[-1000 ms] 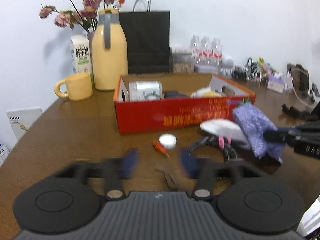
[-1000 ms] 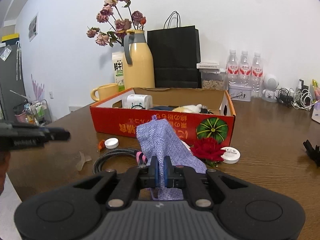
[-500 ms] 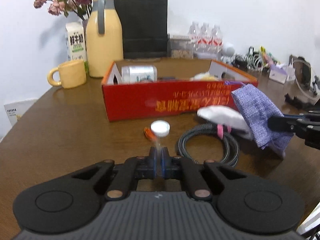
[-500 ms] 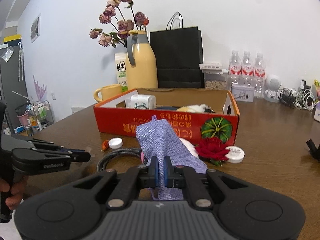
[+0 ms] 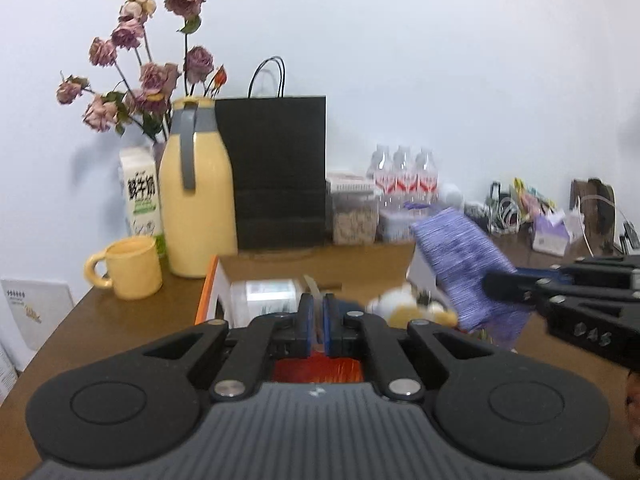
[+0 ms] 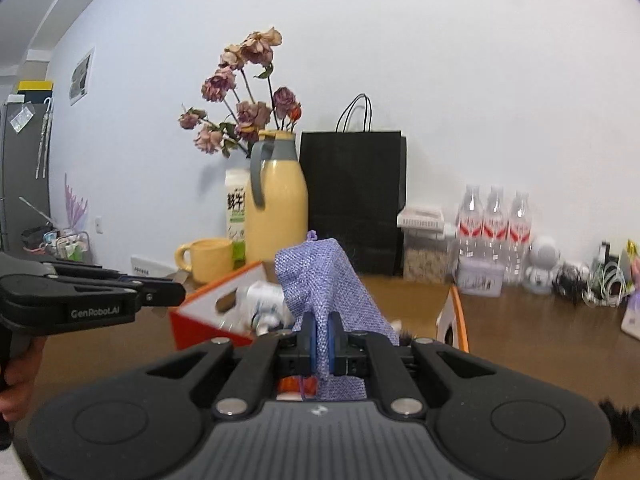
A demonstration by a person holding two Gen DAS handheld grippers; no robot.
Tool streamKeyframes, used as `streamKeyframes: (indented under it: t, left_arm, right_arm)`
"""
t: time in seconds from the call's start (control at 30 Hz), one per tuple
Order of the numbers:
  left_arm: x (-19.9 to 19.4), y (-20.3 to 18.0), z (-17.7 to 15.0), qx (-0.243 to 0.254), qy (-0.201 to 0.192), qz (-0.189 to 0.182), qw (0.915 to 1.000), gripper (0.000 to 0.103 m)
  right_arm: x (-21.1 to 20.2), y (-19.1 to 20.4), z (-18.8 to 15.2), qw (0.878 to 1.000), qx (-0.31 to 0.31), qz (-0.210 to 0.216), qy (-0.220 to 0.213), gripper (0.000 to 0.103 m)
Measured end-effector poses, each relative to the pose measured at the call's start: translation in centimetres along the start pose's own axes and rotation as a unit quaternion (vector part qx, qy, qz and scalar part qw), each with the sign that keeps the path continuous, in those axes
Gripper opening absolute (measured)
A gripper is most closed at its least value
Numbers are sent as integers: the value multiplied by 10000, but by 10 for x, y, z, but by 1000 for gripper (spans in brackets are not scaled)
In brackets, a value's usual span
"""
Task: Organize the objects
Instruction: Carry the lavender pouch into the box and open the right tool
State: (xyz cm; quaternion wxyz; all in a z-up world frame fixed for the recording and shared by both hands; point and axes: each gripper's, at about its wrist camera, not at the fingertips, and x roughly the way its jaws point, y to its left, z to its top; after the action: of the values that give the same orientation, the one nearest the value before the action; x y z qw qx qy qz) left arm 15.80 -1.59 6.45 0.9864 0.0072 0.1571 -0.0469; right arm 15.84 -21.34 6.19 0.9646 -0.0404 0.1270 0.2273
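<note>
My left gripper is shut on a small clear plastic piece and holds it above the near wall of the red cardboard box. My right gripper is shut on a purple woven pouch and holds it up over the box; the pouch also shows at right in the left wrist view. Inside the box lie a white roll and a white-and-yellow soft item. The left gripper shows at left in the right wrist view.
Behind the box stand a yellow jug with dried roses, a milk carton, a yellow mug, a black paper bag, water bottles and a jar. Cables and small items crowd the back right of the brown table.
The left gripper closed on the clear piece on the table, then lifted it up over the box. The right gripper raised the purple pouch toward the box.
</note>
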Motion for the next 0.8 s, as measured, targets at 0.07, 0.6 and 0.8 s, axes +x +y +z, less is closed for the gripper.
streamKeyframes:
  t: [0.07,0.6,0.8]
  left_arm:
    - [14,0,7,-35,-29,17,10000,6]
    - [119,23,-2,-413,409,168,9982,6]
    - [110,26,-8,-405,202,558,9974,90]
  right_arm:
    - [19,-3,9,10000,16,-31,4,5]
    - [141,-24,-12,9969,390,-79,684,7]
    - [134,-21,-19,9961,320,-392,728,81]
